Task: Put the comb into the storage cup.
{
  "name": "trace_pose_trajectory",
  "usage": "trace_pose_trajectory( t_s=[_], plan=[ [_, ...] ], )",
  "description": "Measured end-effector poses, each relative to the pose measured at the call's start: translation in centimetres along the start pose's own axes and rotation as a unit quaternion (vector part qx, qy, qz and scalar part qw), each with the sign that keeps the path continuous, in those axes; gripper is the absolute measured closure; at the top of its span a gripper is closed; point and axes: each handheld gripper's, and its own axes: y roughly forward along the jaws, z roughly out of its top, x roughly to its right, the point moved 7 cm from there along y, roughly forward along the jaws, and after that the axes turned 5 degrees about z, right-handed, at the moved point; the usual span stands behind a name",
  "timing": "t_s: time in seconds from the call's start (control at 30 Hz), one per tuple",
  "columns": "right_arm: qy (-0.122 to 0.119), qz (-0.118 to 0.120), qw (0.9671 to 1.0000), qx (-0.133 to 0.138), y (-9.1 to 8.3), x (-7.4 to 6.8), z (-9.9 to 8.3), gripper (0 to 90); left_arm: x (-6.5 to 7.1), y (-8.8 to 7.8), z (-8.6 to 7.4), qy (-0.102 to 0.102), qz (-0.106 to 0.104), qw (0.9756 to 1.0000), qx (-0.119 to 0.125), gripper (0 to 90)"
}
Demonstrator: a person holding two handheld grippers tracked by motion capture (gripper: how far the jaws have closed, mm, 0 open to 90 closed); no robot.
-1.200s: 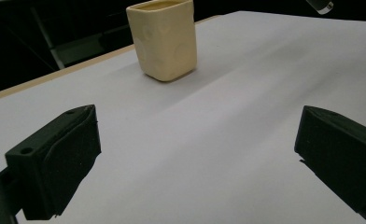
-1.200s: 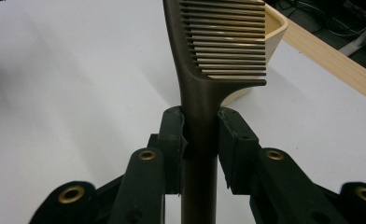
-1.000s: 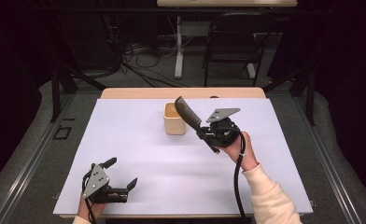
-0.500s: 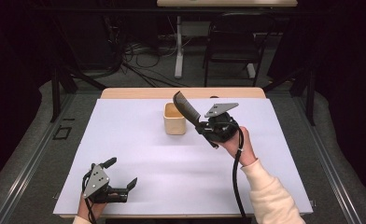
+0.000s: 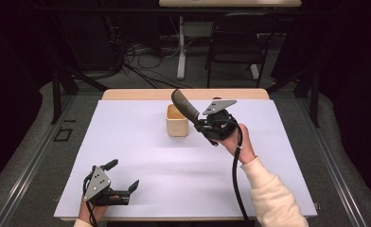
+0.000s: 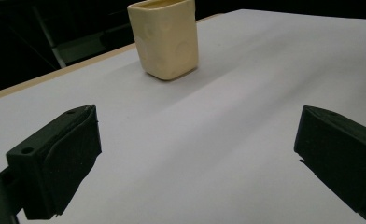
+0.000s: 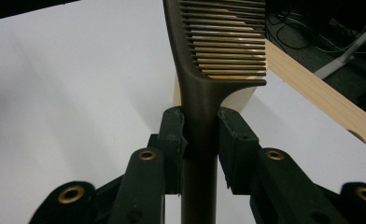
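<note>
The left claw rests low on the white bench, near the front left corner, with a hand under it at the bench edge. Its two black jaws stand wide apart and nothing is between them. In the left gripper view the jaws frame bare white surface, and the cream cup stands upright farther ahead, well apart from this claw.

In the middle of the bench, toward the back, the cream cup stands alone with its open mouth up. From the high view the inside looks empty, but the camera angle does not let one be sure.

To the right of the cup, the right claw is held up in the air by a hand with a pale sleeve. Its jaws are clamped on the handle of a dark comb. The comb is tilted, with its toothed end rising up and to the left, so that this end hangs over the right rim of the cup in the high view. In the right gripper view the comb runs straight up between the two pads, which press on the handle from both sides; the teeth point to the right, and the cup shows behind them.
</note>
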Motion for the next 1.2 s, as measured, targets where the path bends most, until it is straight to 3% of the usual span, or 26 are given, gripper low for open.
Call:
trace_pose_trajectory(
  t_s=[1.2],
  plan=[
    [-0.021,-0.007,0.9997,0.014,1.1,0.9,3.2,72.2,0.0,0.0,0.0,-0.002,0.000,1.0000,0.000,0.5]
  ],
)
